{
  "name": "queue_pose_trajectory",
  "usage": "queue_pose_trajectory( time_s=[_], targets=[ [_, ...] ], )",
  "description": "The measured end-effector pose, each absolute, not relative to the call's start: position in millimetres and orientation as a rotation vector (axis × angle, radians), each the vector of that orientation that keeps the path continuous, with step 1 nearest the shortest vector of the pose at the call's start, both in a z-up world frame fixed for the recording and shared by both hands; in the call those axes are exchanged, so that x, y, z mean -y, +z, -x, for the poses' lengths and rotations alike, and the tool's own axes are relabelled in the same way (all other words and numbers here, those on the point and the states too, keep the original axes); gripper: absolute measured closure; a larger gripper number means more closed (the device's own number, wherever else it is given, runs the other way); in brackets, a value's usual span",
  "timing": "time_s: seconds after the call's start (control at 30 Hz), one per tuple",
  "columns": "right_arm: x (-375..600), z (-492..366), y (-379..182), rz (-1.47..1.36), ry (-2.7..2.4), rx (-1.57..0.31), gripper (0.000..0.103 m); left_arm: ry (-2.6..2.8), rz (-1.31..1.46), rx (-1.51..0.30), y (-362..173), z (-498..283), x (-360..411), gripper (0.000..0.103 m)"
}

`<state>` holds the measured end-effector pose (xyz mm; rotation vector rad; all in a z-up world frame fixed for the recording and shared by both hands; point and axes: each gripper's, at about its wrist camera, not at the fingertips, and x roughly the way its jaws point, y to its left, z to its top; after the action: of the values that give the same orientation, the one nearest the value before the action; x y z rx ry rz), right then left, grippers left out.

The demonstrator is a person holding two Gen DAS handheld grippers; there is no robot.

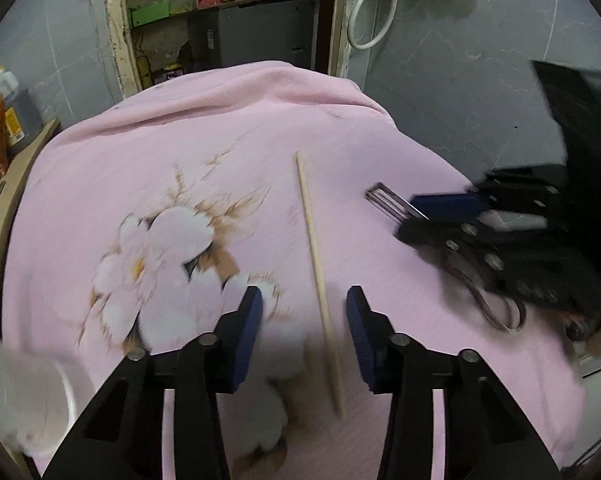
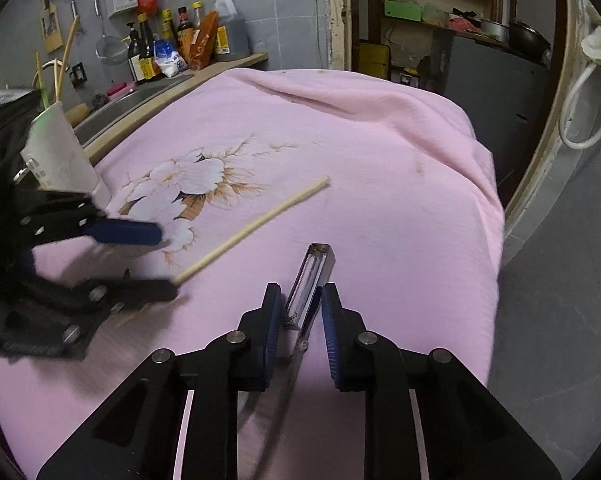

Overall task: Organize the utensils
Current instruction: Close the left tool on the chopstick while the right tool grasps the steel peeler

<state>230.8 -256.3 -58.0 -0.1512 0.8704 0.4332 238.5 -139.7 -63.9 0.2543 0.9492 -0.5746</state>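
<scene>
A single wooden chopstick (image 1: 316,264) lies on the pink flowered cloth (image 1: 160,140). My left gripper (image 1: 304,312) is open, its fingers on either side of the chopstick's near part. In the right wrist view the chopstick (image 2: 256,228) lies diagonally, with the left gripper (image 2: 160,256) at its near end. My right gripper (image 2: 300,312) has its jaws around a metal peeler (image 2: 310,276), whose blade head points forward; its looped handle runs back under the gripper. The peeler (image 1: 388,200) and right gripper (image 1: 440,212) also show at the right of the left wrist view.
A white cup (image 2: 60,152) holding chopsticks stands at the cloth's left edge, also showing blurred in the left wrist view (image 1: 28,396). A counter with sink (image 2: 140,96) and sauce bottles (image 2: 180,40) lies behind it. The table drops off to grey floor (image 2: 560,320) on the right.
</scene>
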Motion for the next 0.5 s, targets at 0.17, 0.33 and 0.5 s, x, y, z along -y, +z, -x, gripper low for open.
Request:
queue_pose_trajectory(
  time_s=[0.17, 0.33, 0.5],
  targets=[
    [266.1, -223.2, -54.0, 0.155, 0.408, -0.879, 0.086, -0.573, -0.245, -1.002, -68.1, -266.0, 153.3, 0.075],
    [273.9, -222.1, -53.7, 0.147, 0.391, -0.902, 0.086, -0.578, -0.210, -1.062, -70.0, -289.2, 158.9, 0.079],
    [267.8, -234.6, -56.3, 0.161, 0.380, -0.931, 0.086, -0.562, -0.204, -1.136, -67.3, -304.3, 164.4, 0.079]
  ],
)
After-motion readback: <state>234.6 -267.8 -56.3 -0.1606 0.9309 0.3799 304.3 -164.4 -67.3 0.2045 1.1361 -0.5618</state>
